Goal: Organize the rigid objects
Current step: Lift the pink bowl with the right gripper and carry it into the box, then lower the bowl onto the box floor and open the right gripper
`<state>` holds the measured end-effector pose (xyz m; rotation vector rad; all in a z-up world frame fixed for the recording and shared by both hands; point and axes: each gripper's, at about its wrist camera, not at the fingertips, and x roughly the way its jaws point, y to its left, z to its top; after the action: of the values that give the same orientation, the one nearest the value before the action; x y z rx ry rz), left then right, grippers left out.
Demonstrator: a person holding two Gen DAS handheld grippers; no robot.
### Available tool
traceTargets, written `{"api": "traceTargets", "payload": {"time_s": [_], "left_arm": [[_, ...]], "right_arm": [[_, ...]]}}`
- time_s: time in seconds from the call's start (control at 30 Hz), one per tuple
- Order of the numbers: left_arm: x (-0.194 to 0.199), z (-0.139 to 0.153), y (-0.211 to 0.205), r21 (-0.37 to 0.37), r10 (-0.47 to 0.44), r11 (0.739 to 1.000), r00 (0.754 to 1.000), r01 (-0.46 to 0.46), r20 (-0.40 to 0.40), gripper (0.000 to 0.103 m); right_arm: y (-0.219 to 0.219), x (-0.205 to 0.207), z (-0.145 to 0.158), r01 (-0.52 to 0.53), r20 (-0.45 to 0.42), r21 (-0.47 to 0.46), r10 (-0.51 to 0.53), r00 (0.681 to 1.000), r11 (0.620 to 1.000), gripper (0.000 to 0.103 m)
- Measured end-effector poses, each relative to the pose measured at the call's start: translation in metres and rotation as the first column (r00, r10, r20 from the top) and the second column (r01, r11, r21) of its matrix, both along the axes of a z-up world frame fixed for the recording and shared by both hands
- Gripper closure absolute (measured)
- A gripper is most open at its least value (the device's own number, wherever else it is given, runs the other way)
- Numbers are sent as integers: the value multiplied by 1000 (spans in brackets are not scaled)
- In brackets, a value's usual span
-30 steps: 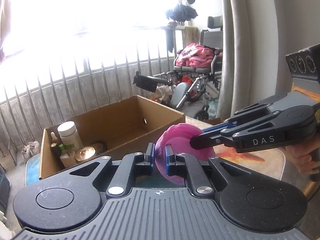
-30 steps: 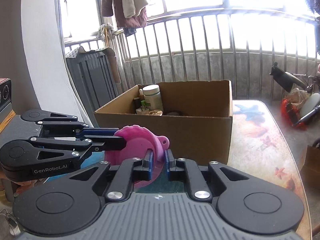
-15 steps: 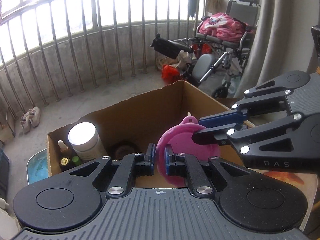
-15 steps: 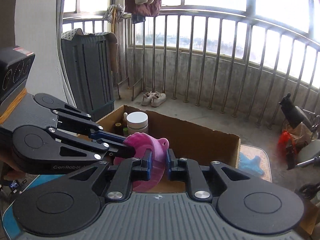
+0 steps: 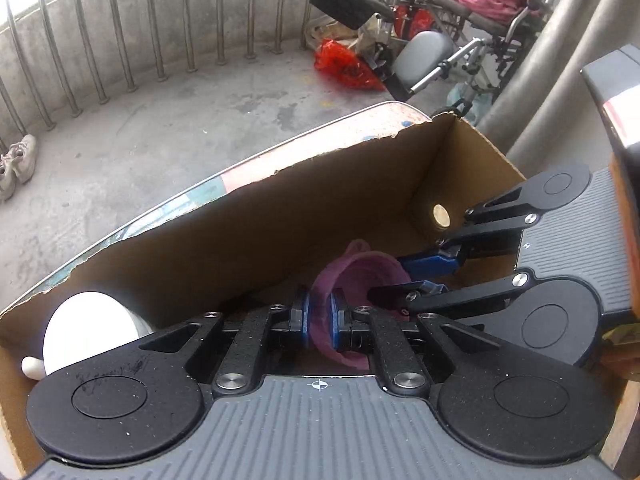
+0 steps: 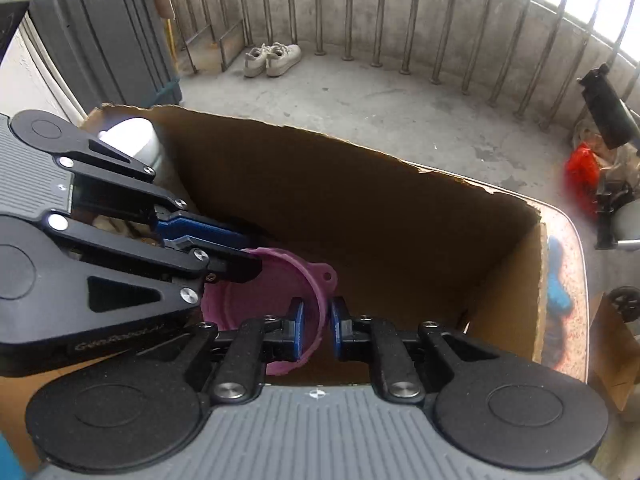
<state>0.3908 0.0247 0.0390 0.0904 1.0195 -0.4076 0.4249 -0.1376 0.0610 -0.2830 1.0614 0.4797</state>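
A pink plastic bowl [image 5: 360,276] with a small tab handle hangs low inside the open cardboard box [image 5: 280,208]. My left gripper [image 5: 320,326] is shut on its rim. In the right wrist view the same bowl [image 6: 256,292] sits tilted in the box [image 6: 360,200], and my left gripper [image 6: 240,258] reaches in from the left onto its far rim. My right gripper [image 6: 317,328] straddles the near rim. Its jaws are opening, and a gap shows between the rim and the right pad. Both grippers point steeply down.
A white-lidded jar [image 5: 84,328] and small bottles stand at the box's left end. The box rests on a patterned table [image 6: 564,264]. Beyond lie a concrete floor, railing, shoes [image 6: 272,58], a wheelchair [image 5: 440,40] and a red bag [image 5: 344,64].
Both grippers carried the pink bowl from in front of the box to over it and down inside, tilting downward. The right gripper's jaws have parted slightly off the rim.
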Motion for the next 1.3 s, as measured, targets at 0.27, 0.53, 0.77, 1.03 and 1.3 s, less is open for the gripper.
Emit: {"api": "traceTargets", "payload": {"time_s": [0.27, 0.53, 0.77, 1.03, 1.3], "left_arm": [[12, 3, -6, 140, 35, 989, 997, -44, 64, 94], [2, 5, -3, 122, -6, 993, 1000, 9, -23, 94], [3, -6, -25, 193, -45, 980, 999, 42, 10, 97], [1, -15, -35, 258, -38, 966, 998, 24, 50, 97], [-7, -3, -44, 342, -63, 939, 989, 14, 133, 97]], "right_arm": [[4, 10, -15, 7, -33, -40, -9, 999, 999, 78], [2, -2, 0, -5, 12, -29, 5, 1000, 1000, 72], [-8, -8, 16, 36, 47, -15, -35, 998, 999, 72], [-20, -16, 26, 41, 87, 31, -43, 995, 999, 72], [-34, -33, 42, 31, 110, 107, -42, 993, 994, 71]]}}
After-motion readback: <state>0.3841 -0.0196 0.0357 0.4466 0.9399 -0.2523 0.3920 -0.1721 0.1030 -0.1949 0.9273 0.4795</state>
